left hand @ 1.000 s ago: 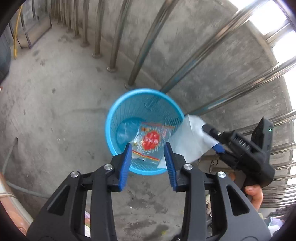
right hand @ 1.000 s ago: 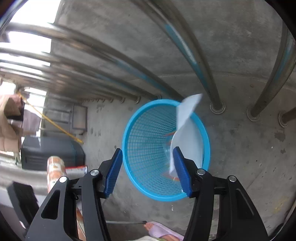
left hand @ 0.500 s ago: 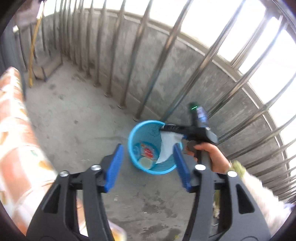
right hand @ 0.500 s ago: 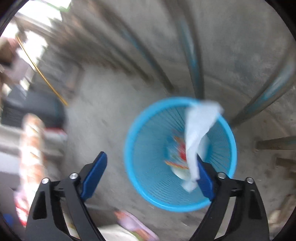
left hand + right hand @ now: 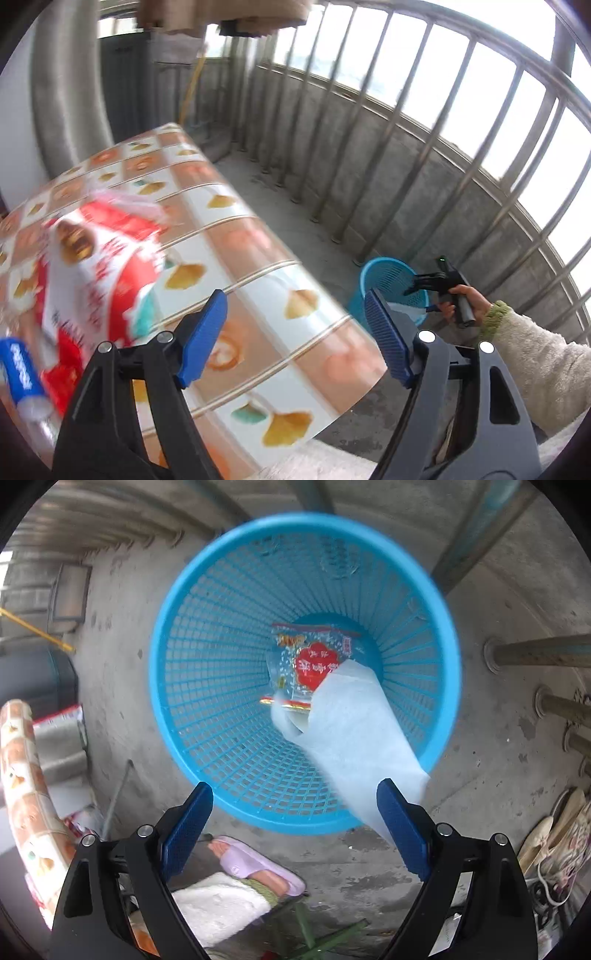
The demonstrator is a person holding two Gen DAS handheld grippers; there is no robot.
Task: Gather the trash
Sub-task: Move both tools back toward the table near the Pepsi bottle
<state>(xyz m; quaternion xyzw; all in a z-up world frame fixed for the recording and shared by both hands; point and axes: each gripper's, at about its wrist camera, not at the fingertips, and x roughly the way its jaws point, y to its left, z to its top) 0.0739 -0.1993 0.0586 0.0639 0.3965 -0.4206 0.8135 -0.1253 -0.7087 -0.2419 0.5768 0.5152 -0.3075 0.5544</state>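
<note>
A blue mesh trash basket point(image 5: 207, 716) stands on the concrete floor; it also shows small in the left wrist view point(image 5: 384, 273). Inside lie a clear snack wrapper with a red label point(image 5: 314, 664) and a white tissue point(image 5: 354, 731) that drapes over the near rim against my right finger. My right gripper point(image 5: 295, 830) is open just above the basket; in the left wrist view it point(image 5: 417, 286) hovers at the rim. My left gripper point(image 5: 295, 336) is open and empty above a patterned table point(image 5: 266, 317), where a red and white snack bag point(image 5: 99, 266) and a blue tube point(image 5: 22, 373) lie to its left.
A metal railing point(image 5: 424, 177) on a low concrete wall runs behind the basket. A purple slipper on a foot point(image 5: 255, 864) is near the basket. Shoes point(image 5: 554, 834) lie at the right. A grey bin point(image 5: 40, 679) stands at the left.
My left gripper has swung away from the basket, up and back over the table. My right gripper has opened wide and moved closer over the basket; the tissue has dropped in.
</note>
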